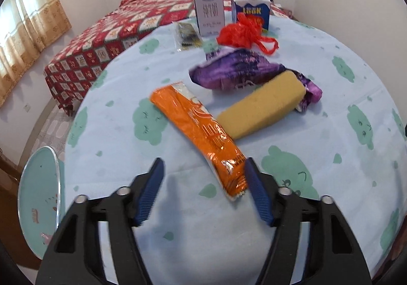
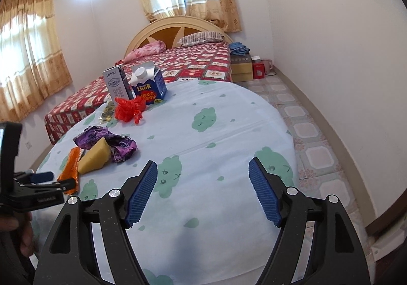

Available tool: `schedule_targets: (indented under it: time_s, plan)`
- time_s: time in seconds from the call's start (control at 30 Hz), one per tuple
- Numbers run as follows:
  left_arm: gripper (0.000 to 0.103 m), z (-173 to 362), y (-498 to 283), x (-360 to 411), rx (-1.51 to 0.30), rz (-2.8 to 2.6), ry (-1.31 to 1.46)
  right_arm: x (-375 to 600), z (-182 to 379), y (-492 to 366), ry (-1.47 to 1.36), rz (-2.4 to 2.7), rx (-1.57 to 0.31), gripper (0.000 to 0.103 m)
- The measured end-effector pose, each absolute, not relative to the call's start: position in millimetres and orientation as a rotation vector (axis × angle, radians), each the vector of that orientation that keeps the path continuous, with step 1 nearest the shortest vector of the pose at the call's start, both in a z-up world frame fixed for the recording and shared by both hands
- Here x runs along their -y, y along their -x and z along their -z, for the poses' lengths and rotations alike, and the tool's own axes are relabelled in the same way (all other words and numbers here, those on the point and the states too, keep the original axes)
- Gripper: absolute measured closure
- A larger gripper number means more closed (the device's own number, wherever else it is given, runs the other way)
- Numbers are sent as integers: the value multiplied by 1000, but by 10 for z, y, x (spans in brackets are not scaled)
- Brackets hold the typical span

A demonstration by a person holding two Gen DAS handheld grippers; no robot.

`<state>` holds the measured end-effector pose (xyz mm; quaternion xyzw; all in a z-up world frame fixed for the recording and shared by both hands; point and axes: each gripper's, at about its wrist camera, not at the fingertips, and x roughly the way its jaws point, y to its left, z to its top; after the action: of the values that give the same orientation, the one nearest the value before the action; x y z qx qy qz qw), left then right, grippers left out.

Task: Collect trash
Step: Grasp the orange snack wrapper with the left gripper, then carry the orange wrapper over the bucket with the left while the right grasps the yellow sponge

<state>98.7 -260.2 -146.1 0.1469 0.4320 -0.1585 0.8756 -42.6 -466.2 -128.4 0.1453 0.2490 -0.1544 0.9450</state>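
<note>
An orange snack wrapper lies on the round table, beside a yellow sponge block and a crumpled purple wrapper. My left gripper is open just above the cloth. The orange wrapper's near end lies between its fingers, close to the right pad, and I see no squeeze on it. Farther back are a red plastic bag, a blue carton, a grey carton and a small clear packet. My right gripper is open over bare cloth, to the right of the pile.
A teal round stool stands left of the table. Behind the table is a bed with a red patterned cover. Boxes sit on the tiled floor by the right wall. A hand holds the left gripper.
</note>
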Motion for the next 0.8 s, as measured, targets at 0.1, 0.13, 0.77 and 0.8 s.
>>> schedule_targets:
  time_s: [0.1,0.13,0.77,0.8]
  plan:
    - [88,1441,-968,2587,-909,378,-314,4642,1310,422,-303,298,-507,29]
    - [94,1430,-961,2573,-908,388,-324,4633,1309,419,-303,294,-509,29]
    - [98,1041,-1025,1317,-819,303,-292,3917,984,-529,-171,106,-597,36]
    - [98,1041,-1049,1243,-821,294,-282,3870,990,-626,-159,98,-615,37]
